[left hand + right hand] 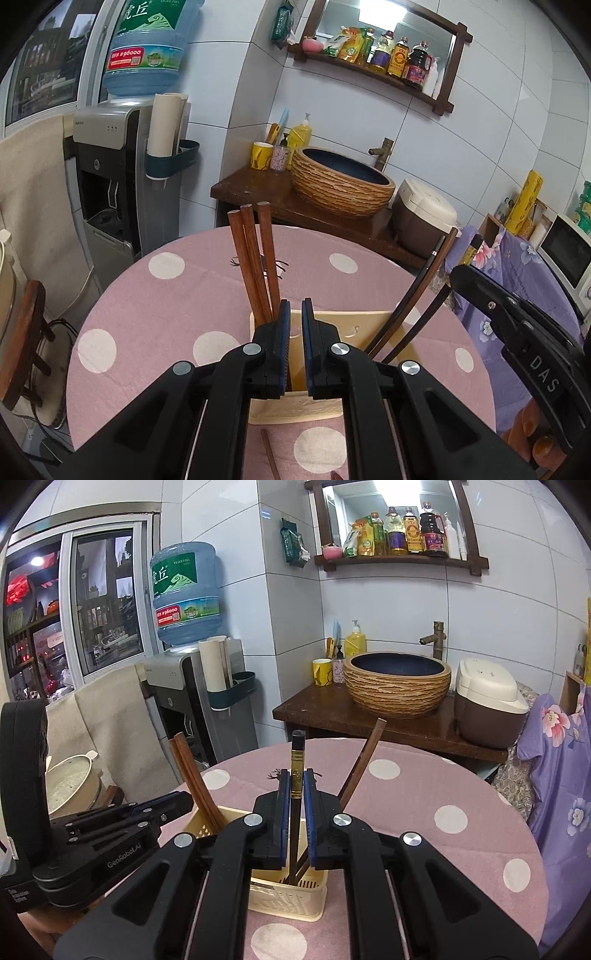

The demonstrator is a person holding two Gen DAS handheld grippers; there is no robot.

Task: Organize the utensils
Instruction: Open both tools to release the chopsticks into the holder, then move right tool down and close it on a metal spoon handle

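A cream plastic utensil holder (pixel 295 410) (pixel 288 897) stands on the pink dotted table. Three reddish-brown chopsticks (pixel 255 266) (pixel 195 779) stand in its left part. Darker chopsticks (pixel 417 295) lean out of its right part. My left gripper (pixel 295 314) hovers over the holder, its jaws a narrow gap apart and nothing between them. My right gripper (pixel 296 786) is shut on a dark chopstick with a gold band (pixel 296 760), held upright with its lower end inside the holder. Another brown chopstick (pixel 364 760) leans to the right behind it.
One loose brown chopstick (pixel 269 454) lies on the table (pixel 147 314) in front of the holder. Behind the table stand a water dispenser (pixel 122 177), a wooden counter with a woven basin (pixel 340 184) and a rice cooker (pixel 487 701). A purple floral cloth (pixel 561 775) hangs at the right.
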